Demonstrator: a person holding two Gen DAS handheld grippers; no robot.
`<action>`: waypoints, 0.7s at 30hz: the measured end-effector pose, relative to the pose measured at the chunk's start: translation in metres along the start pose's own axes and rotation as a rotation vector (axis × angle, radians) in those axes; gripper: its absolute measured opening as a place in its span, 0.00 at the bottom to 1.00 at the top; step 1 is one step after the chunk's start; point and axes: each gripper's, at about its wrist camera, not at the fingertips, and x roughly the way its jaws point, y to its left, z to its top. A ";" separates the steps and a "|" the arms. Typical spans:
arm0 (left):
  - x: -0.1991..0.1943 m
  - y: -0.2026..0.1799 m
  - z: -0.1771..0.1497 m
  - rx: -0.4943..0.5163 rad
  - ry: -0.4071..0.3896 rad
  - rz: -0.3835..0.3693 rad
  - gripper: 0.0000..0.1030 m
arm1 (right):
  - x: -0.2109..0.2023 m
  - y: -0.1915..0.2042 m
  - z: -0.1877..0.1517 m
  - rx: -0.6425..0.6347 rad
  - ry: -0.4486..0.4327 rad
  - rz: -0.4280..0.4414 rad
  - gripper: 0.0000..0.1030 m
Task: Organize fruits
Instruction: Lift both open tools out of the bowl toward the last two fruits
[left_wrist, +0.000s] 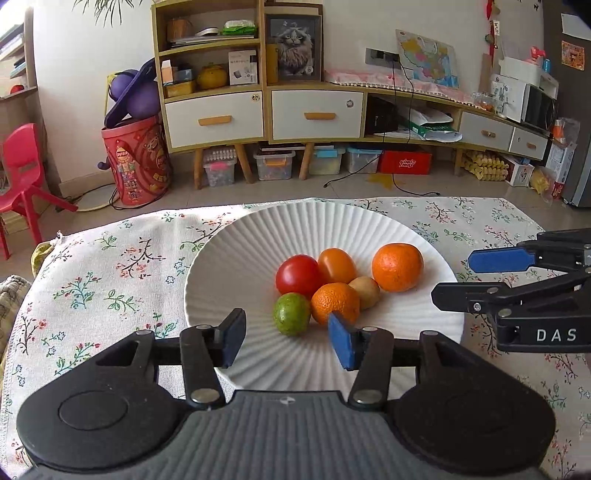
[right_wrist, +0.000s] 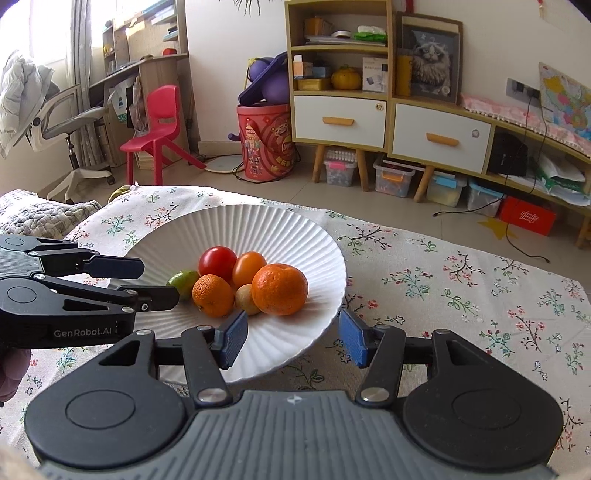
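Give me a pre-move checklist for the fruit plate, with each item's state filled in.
1. Left claw empty, jaws apart: ok.
2. Right claw empty, jaws apart: ok.
3. All six fruits sit inside the white plate: ok.
4. Green lime free to grab: not ok, it touches the red tomato and small orange.
5. Large orange clear on its outer side for the right claw: ok.
6. Floral cloth lies flat under the plate: ok where visible.

"DAS" on the right gripper body; "GenRobot.AI" on the left gripper body, white lettering.
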 end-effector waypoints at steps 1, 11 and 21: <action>-0.004 0.000 -0.001 -0.010 0.002 0.007 0.41 | -0.003 -0.001 0.000 0.006 -0.001 -0.006 0.53; -0.038 -0.007 -0.017 -0.082 0.016 0.043 0.69 | -0.026 -0.003 -0.011 0.068 -0.002 -0.037 0.64; -0.053 -0.004 -0.046 -0.105 0.030 0.069 0.81 | -0.036 0.005 -0.031 0.036 0.013 -0.031 0.79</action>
